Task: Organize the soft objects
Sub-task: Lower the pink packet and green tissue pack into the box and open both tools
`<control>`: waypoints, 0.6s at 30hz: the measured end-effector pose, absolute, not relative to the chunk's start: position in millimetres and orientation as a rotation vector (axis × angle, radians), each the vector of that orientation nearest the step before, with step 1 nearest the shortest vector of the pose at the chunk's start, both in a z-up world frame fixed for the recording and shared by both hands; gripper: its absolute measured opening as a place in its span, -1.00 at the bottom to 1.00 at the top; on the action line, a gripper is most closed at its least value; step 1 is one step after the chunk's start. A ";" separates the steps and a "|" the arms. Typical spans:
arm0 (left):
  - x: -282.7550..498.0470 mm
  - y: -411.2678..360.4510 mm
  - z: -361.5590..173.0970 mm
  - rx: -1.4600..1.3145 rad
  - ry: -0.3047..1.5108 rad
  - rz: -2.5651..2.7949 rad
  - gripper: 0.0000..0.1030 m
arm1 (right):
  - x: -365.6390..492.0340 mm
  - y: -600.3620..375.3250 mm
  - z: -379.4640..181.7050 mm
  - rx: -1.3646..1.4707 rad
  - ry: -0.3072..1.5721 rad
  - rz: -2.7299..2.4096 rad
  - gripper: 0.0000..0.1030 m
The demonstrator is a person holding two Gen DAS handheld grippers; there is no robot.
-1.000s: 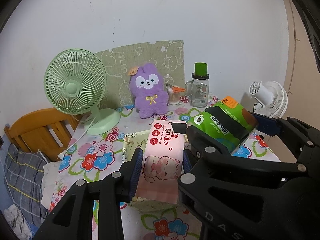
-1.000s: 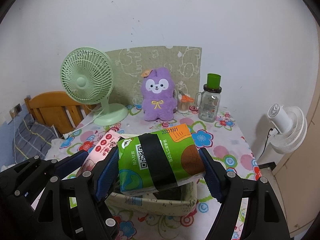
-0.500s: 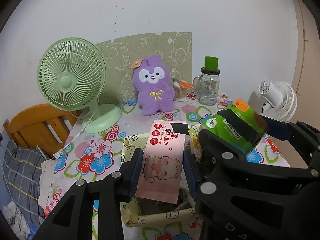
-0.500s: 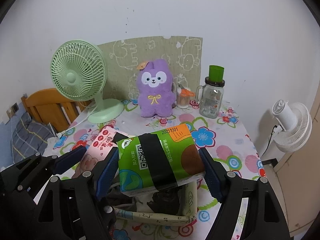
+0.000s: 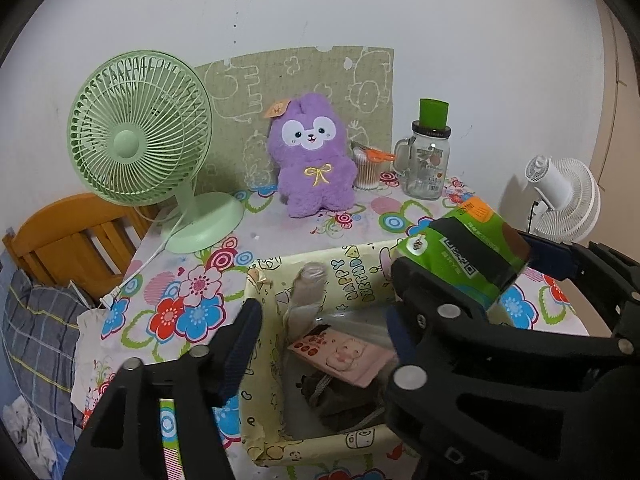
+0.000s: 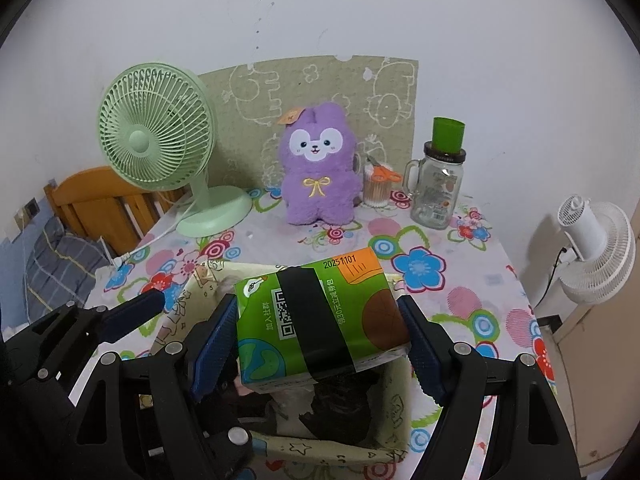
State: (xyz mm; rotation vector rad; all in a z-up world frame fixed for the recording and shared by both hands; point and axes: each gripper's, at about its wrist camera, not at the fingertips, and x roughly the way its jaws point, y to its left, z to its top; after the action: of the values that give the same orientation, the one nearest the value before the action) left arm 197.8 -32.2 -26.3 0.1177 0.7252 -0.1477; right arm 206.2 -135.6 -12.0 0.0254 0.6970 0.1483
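Now, pink wipes pack [image 5: 344,356] lies dropped in yellow box [image 5: 256,360]; left gripper [image 5: 320,344] jaws just opened, empty. Green tissue pack [image 6: 320,320], clamped by right gripper [image 6: 316,344], should be lowered centred w/ box before release.

Two fans: one green desk fan [image 5: 138,148] at the upper left, one white fan [image 5: 564,196] at the right edge. One purple plush toy [image 5: 314,164] at centre. One glass jar [image 5: 428,164] right of it. One yellow box [image 5: 260,360] at the bottom centre. Two soft packs: one pink pack [image 5: 344,360] inside the box, one green pack [image 6: 316,324] above it. Two grippers.
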 end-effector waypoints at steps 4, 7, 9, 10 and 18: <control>202.0 -28.6 -28.6 0.123 0.731 -0.135 0.53 | 213.0 -129.0 -16.2 0.026 0.706 0.168 0.56; 206.3 -26.0 -30.7 0.116 0.738 -0.126 0.56 | 218.1 -125.8 -18.5 0.024 0.711 0.169 0.57; 208.8 -24.9 -32.9 0.115 0.746 -0.125 0.56 | 222.1 -123.4 -20.6 0.021 0.713 0.175 0.58; 209.7 -24.6 -33.9 0.116 0.750 -0.124 0.56 | 223.9 -122.1 -21.8 0.016 0.714 0.178 0.58; 216.8 -23.7 -41.7 0.106 0.779 -0.135 0.65 | 236.8 -116.2 -32.7 0.007 0.735 0.182 0.73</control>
State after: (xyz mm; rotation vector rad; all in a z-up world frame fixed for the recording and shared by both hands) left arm 216.8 -23.7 -41.7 0.1064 0.7788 -0.1353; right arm 236.8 -116.2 -32.7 0.0066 0.7347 0.1819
